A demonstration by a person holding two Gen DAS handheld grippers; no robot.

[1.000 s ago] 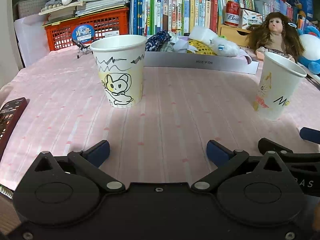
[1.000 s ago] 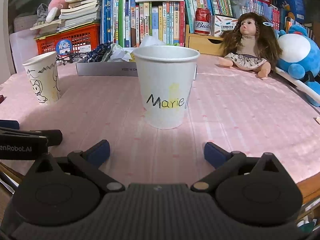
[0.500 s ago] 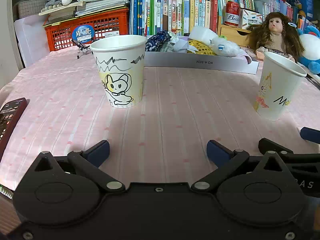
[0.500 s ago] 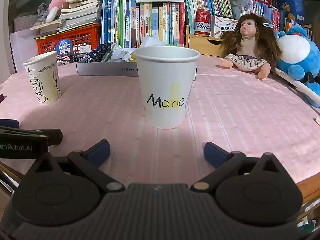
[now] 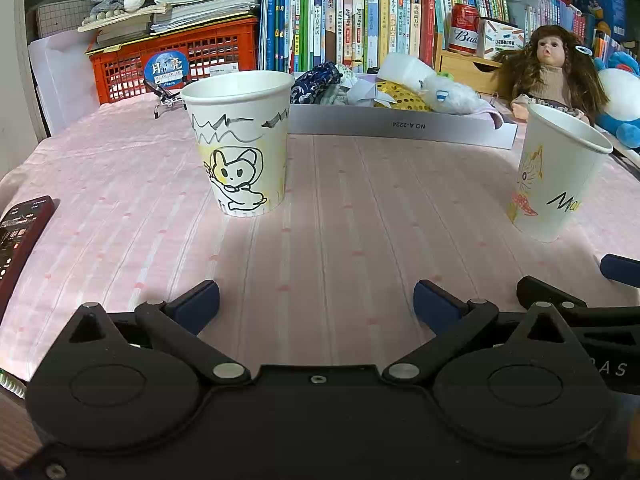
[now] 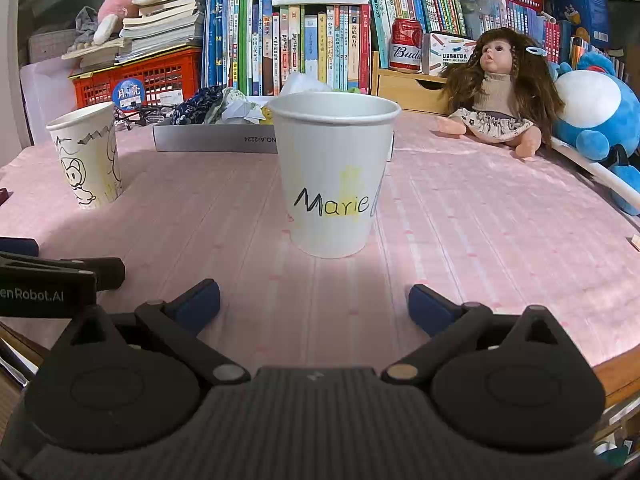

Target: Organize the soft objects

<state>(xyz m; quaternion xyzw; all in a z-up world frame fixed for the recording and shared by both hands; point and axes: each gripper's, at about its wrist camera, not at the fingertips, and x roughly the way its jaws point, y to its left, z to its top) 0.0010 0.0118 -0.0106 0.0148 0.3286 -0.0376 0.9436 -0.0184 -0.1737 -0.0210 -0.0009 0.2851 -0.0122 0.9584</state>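
Both the left claw and the right claw hang spread and empty over the pink worktop. The soft objects, crumpled cloth and pouches, lie heaped in the grey tray behind two paper cups; they look light and limp, best pinched at a raised fold.

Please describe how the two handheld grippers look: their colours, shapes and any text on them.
Both the left gripper and the right gripper have black bodies with two round housings, silver pivot pins and blue-tipped fingers. White text ending "enRobot.AI" marks the left one's side.
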